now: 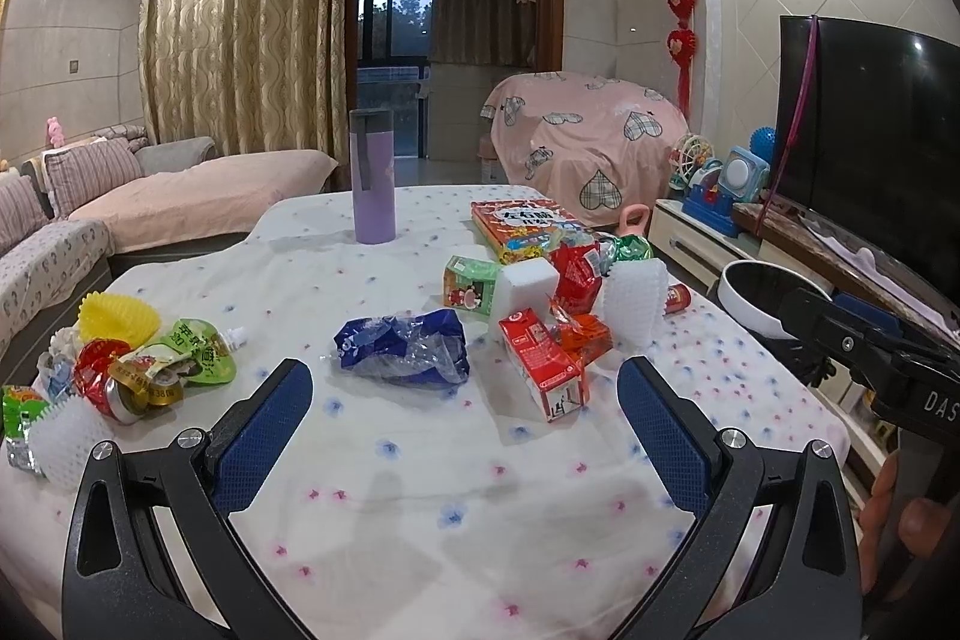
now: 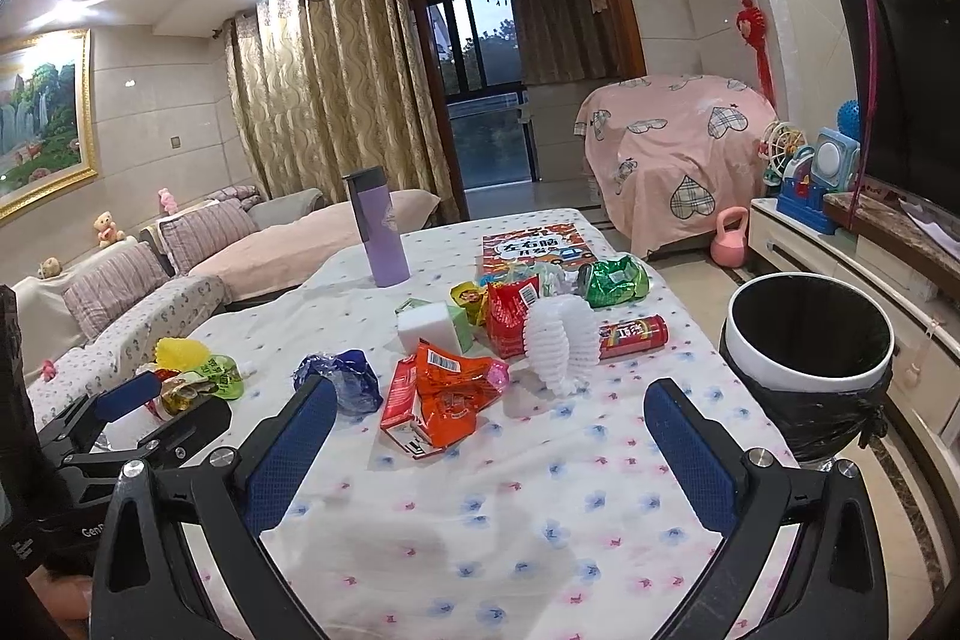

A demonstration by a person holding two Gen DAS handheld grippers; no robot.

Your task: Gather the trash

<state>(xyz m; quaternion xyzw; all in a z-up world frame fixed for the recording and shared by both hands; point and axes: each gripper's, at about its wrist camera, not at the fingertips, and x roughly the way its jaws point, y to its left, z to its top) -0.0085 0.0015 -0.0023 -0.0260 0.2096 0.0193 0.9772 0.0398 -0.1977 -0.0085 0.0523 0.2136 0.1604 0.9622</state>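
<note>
Wrappers (image 1: 150,370) lie heaped at the counter's (image 1: 420,490) left edge, beside the left claw (image 1: 465,400), spread wide and empty before a crumpled blue bag (image 1: 402,346). Cartons (image 2: 420,394) and foam netting (image 2: 561,340) lie ahead of the right claw (image 2: 489,418), likewise released. A lined bin (image 2: 807,340) stands right.

The left gripper (image 1: 465,385) hangs over the counter's near edge, jaws spread wide and empty. The right gripper (image 2: 489,412) hangs level with it toward the right edge, jaws equally wide and empty. Fingers (image 1: 915,526) grip its handle.
</note>
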